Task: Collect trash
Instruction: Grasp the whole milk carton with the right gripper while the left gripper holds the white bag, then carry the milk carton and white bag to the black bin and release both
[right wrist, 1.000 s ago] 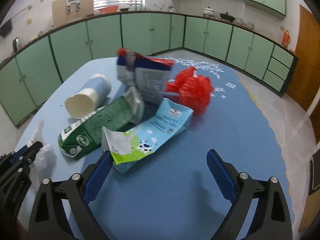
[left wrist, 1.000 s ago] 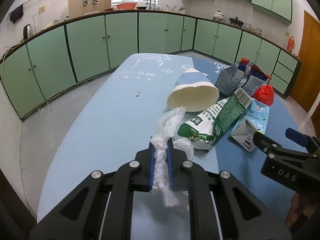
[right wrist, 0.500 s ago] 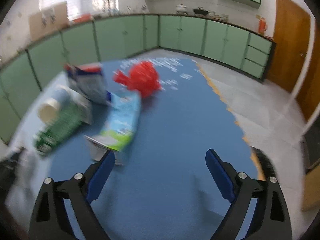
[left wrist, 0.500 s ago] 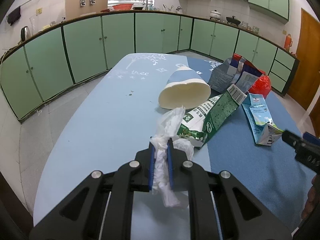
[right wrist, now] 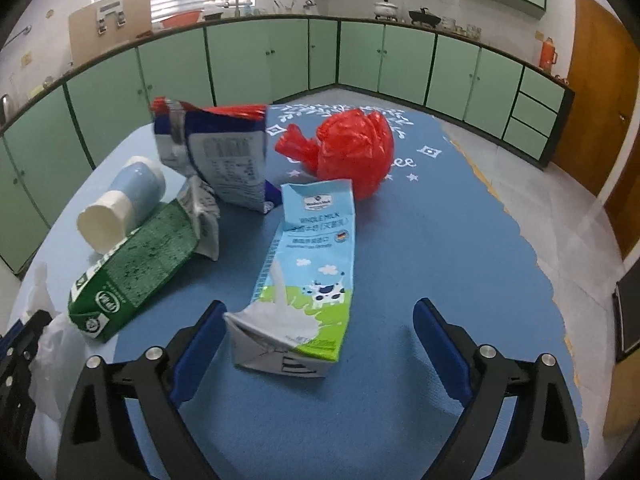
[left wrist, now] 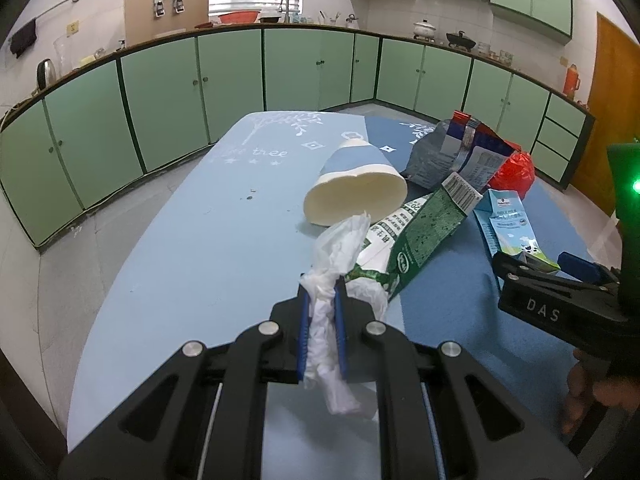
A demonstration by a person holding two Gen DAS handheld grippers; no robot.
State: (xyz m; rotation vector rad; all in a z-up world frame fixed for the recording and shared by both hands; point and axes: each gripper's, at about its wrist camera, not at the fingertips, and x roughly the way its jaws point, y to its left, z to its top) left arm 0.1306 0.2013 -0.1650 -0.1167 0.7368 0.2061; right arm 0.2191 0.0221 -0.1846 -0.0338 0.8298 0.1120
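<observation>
left gripper (left wrist: 322, 312): my blue pads are clamped tight on a crumpled white plastic bag (left wrist: 334, 280), bunched between them and spilling out past the tips and back toward me

right gripper (right wrist: 316, 344): jaws spread wide, nothing squeezed, not touching anything as far as I can see

blue milk carton (right wrist: 308, 272): flattened, lying on the table (right wrist: 420, 240), its folded near end sits right between my open right fingers, closer to the left-side one

green carton (right wrist: 132, 272): also flattened, off to the left of my right fingers, just ahead of the left tips and right next to the white bag

paper cup (left wrist: 356, 196): tipped on its side, open mouth facing me, straight beyond my left fingers, touching the green carton

foil snack bag (right wrist: 216, 156): standing crumpled further out, past both cartons

red plastic bag (right wrist: 352, 152): balled up at the far end, beyond the tip of the blue carton

my hand (left wrist: 592, 396): partly visible under the right gripper's body at the left camera's right edge
</observation>
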